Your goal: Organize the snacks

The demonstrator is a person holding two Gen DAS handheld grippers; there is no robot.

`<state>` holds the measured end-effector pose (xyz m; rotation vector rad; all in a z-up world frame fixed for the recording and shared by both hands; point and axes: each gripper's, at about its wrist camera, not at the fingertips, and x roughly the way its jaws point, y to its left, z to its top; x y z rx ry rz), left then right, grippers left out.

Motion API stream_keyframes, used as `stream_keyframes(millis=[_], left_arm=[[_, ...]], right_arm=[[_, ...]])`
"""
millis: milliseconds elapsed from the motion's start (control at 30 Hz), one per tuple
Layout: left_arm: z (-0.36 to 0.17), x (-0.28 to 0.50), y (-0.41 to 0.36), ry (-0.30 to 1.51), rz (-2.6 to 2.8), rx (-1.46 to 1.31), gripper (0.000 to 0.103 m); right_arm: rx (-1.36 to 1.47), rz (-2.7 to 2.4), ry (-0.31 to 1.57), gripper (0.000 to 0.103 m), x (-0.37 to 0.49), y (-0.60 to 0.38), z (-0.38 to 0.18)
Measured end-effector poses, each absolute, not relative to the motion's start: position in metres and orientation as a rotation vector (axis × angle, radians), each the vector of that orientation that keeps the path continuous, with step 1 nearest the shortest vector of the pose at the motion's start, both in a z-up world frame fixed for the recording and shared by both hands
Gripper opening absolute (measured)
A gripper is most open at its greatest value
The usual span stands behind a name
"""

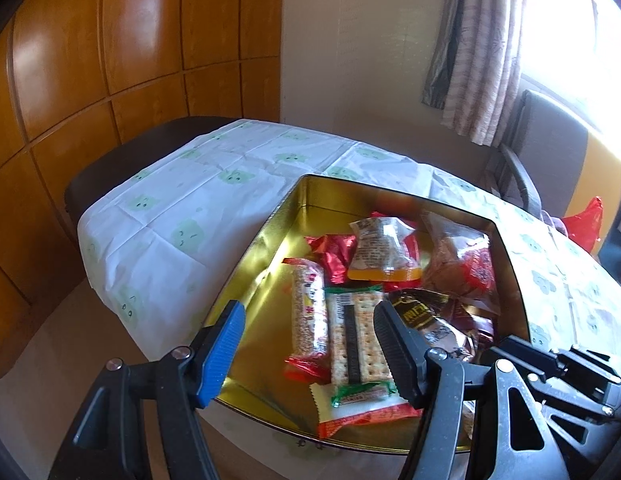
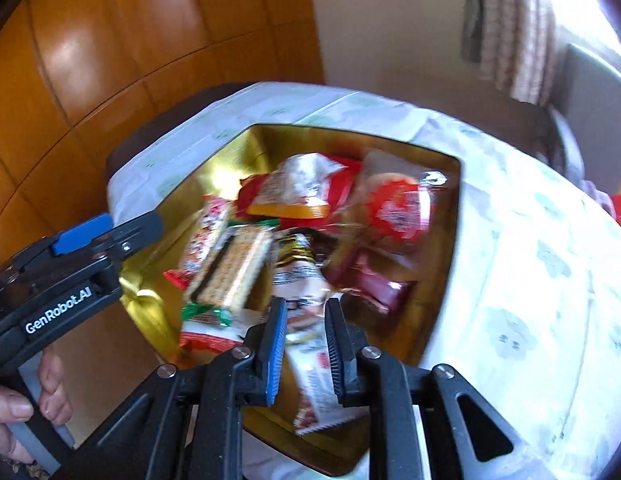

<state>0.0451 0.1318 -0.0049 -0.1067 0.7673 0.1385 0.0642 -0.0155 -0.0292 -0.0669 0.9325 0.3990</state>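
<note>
Held: a white-and-brown snack packet (image 2: 310, 364), pinched between the two pads of the right gripper (image 2: 306, 354), long axis running away from the camera, near end hanging over the front lip of the tin (image 2: 446, 272). Grip partly closed on the wrapper; blur in the right wrist view, so exact contact line not confirmed.

Placement judged to turn on one relation: packet directly above the tin's near-right corner, open floor lying forward and left. Right gripper nearer to that spot.

Left gripper (image 1: 308, 346) spread wide, holding nothing, poised over the near-left part of the tin, straddling the cracker pack (image 1: 356, 340) without touching it as far as can be told.

Contents of tin, front to back:
- cracker pack, clear film, flat rectangular, dark band down the middle;
- puffed-grain bar (image 1: 308, 312), long and narrow, just beside the crackers, axis parallel;
- red-and-white packet (image 1: 362, 404) across the near edge;
- dark foil packet (image 1: 426, 320), crinkled, glossy;
- clear bag with orange base (image 1: 384, 250) and red-printed bag (image 1: 466, 264) at the rear.

Tin: shallow, gold reflective interior, rigid walls. Wrappers slippery, soft, likely to slide.

Table (image 1: 158, 216) covered by thin white creased cloth with pale green print. Wood panelling (image 1: 90, 60) behind; curtain (image 1: 482, 40) at right.
</note>
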Motion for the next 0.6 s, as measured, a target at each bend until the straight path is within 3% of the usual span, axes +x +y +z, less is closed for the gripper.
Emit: stream_keyframes(millis=[233,600], left_arm=[[0.003,0.034,0.109,0.746,0.087,-0.082,0.068],[0.018,0.009,0.084,0.698,0.045,-0.062,0.081]], right_arm=[[-0.091,0.24,0.843,0.024,0.043,-0.045,-0.019],[-0.104,0.144,0.79,0.026,0.02,-0.069,-0.016]])
